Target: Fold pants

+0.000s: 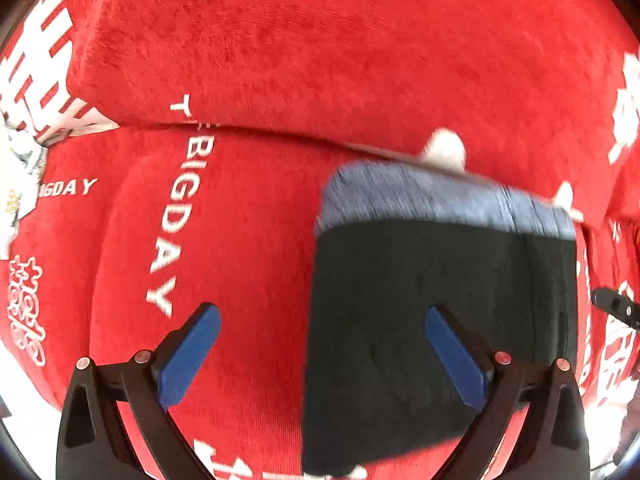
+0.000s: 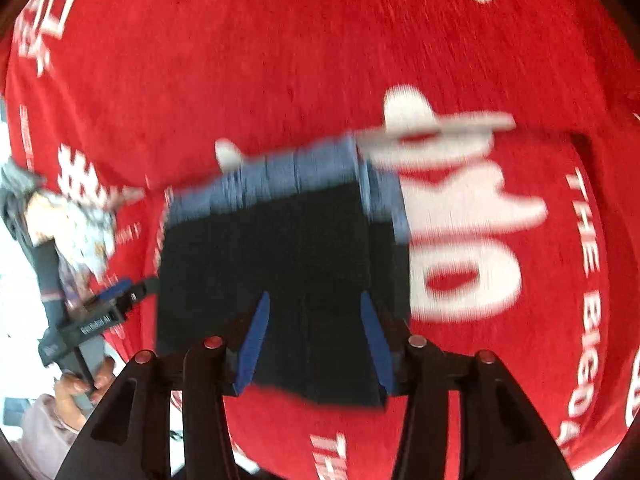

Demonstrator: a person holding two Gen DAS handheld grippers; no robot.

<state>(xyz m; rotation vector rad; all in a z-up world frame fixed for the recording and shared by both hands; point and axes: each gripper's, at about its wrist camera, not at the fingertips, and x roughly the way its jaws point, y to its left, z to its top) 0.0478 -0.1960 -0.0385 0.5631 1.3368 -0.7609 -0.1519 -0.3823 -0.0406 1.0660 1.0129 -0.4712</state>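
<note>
- 1 pair of pants (image 1: 440, 300), dark fabric with a blue-grey waistband (image 1: 440, 200) along the far edge, lying folded into a compact block on the red blanket (image 1: 320, 60)
- 1 red blanket under everything, plush, printed in white: "THE BIG DAY" strips plus large characters; the wording shows several times across both views
- 2 grippers, each with 2 blue pads
- left gripper (image 1: 322, 346): jaws spread wide apart, nothing between the pads; pointing down at the blanket
- its left pad (image 1: 188, 356) sits over bare red blanket, its right pad (image 1: 456, 356) over the dark pants fabric; the left edge of the pants runs between them
- whether either pad touches the cloth: cannot tell
- right gripper (image 2: 314, 338): jaws partly apart, not clamped on anything; both blue pads (image 2: 256, 344) frame the near part of the folded pants, dark fabric showing in the gap
- right wrist view also catches the left gripper (image 2: 116, 294) from the side at the pants' left edge, with 1 hand (image 2: 80, 384) on its handle and a light sleeve (image 2: 40, 432) below
- 1 bundle of pale patterned cloth (image 2: 80, 228) at the left rim of the blanket, well apart from the pants
- both views motion-blurred, so fold layers can't be counted
</note>
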